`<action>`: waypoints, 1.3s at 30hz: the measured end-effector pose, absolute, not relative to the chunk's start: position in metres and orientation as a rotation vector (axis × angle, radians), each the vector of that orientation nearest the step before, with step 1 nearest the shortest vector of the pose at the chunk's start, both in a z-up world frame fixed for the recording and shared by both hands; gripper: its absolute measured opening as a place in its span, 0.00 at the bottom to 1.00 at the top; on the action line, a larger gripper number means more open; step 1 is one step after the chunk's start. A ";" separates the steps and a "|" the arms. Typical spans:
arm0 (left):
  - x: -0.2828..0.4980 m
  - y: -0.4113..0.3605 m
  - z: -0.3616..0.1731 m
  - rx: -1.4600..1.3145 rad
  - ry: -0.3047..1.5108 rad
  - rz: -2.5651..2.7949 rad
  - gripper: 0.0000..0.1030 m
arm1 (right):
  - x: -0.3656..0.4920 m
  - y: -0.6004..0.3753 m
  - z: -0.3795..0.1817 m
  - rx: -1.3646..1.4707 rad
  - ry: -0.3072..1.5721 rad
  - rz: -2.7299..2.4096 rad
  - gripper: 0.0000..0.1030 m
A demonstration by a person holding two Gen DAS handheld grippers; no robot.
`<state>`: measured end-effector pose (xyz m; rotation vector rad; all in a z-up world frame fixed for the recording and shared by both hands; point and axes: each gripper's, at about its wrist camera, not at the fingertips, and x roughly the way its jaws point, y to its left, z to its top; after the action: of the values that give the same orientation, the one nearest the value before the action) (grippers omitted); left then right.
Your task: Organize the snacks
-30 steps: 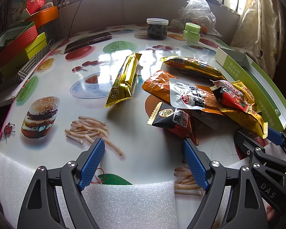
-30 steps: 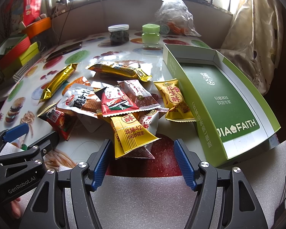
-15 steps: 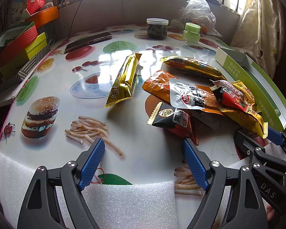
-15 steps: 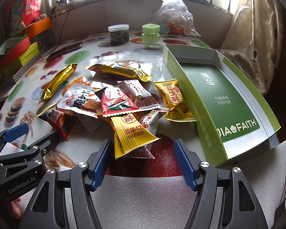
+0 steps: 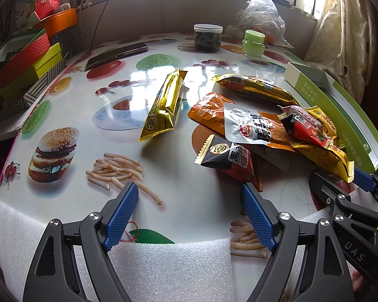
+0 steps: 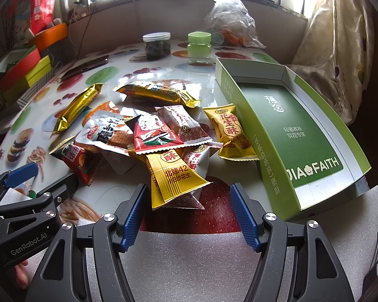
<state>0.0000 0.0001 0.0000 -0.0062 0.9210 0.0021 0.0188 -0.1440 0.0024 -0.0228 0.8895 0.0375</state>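
A heap of snack packets lies mid-table: a yellow peanut-crisp packet (image 6: 172, 178) nearest my right gripper, a red packet (image 6: 152, 136), a silver pouch (image 6: 105, 130), a black-and-red packet (image 5: 229, 159), an orange pouch (image 5: 206, 110) and a long gold bar (image 5: 163, 105) set apart to the left. An open green box (image 6: 289, 128) stands empty at the right. My right gripper (image 6: 189, 214) is open just short of the yellow packet. My left gripper (image 5: 190, 216) is open over bare table, near the black-and-red packet. Both hold nothing.
At the back stand a dark-filled jar (image 6: 156, 45), a green-lidded jar (image 6: 199, 46) and a plastic bag (image 6: 229, 20). A phone (image 5: 116, 54) lies back left, beside stacked coloured boxes (image 5: 25, 60). White foam padding (image 5: 168, 269) covers the table's near edge.
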 end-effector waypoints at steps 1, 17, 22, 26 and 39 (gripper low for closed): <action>0.000 0.000 0.000 -0.006 0.921 0.002 0.81 | 0.019 -0.144 0.002 -0.023 0.889 0.037 0.65; 0.000 0.001 0.000 -0.002 0.934 -0.011 0.81 | 0.020 -0.143 0.003 -0.030 0.901 0.053 0.65; 0.002 0.007 0.005 -0.012 0.963 -0.052 0.81 | 0.014 -0.146 0.008 -0.025 0.919 0.133 0.64; 0.000 0.017 0.009 -0.068 1.001 -0.069 0.81 | 0.010 -0.150 0.022 -0.002 0.881 0.160 0.64; 0.033 0.042 0.039 -0.141 0.940 -0.094 0.81 | 0.046 -0.146 0.054 0.039 0.835 0.238 0.58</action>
<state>0.0331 0.0421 0.0389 -0.1406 0.9398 -0.0943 0.0457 -0.1459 0.0540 0.0387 0.8348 0.2383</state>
